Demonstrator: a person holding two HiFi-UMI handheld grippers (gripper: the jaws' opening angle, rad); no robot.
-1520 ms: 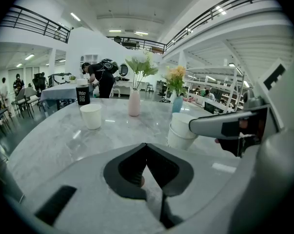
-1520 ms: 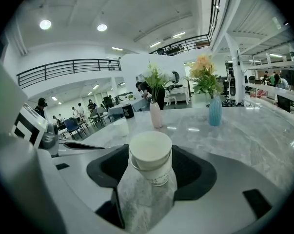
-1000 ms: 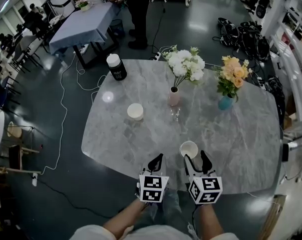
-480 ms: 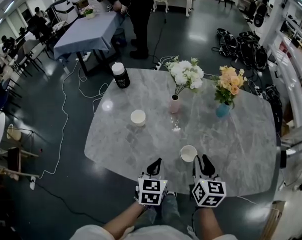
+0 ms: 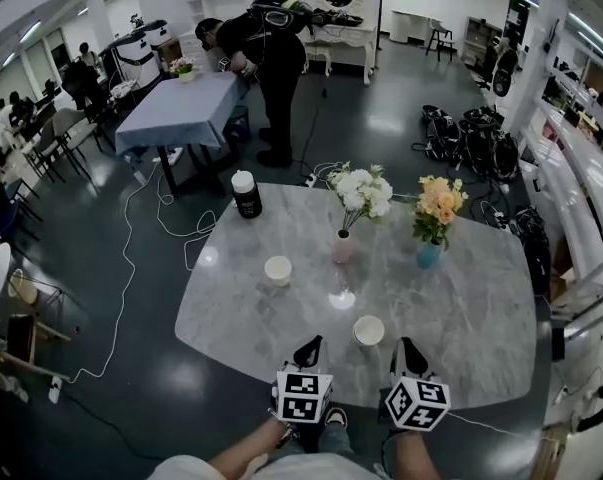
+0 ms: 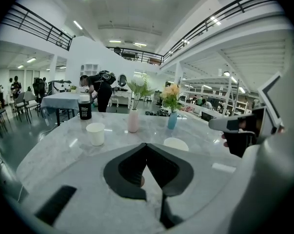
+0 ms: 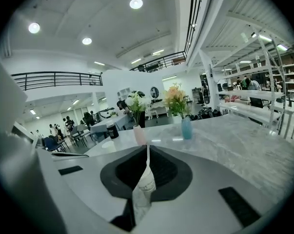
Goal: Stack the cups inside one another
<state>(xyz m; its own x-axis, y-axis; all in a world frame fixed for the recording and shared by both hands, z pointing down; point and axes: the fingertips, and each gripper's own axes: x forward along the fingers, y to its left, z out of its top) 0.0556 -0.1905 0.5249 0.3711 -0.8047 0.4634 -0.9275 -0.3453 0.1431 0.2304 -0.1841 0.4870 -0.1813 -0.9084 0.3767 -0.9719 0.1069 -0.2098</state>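
Observation:
Two white paper cups stand upright on the grey marble table (image 5: 481,308). The near cup (image 5: 369,330) (image 6: 176,143) is by the front edge; the far cup (image 5: 278,269) (image 6: 95,133) (image 7: 107,144) is further back on the left. My left gripper (image 5: 308,349) (image 6: 147,147) hangs left of the near cup, shut and holding nothing. My right gripper (image 5: 409,350) (image 7: 147,147) is just right of that cup and looks apart from it. Its jaws have just been closing, and a thin white printed strip (image 7: 143,191) is pinched between them. I cannot tell what the strip is.
A pink vase of white flowers (image 5: 342,247) and a blue vase of orange flowers (image 5: 429,255) stand mid-table. A black canister with a white lid (image 5: 246,195) is at the back left. Beyond the table a person (image 5: 266,58) bends over a blue-clothed table (image 5: 181,108).
The right jaws went from wide open to shut. Both grippers drew back toward the table's front edge and rose. The near cup now stands left of the right gripper instead of ahead of it.

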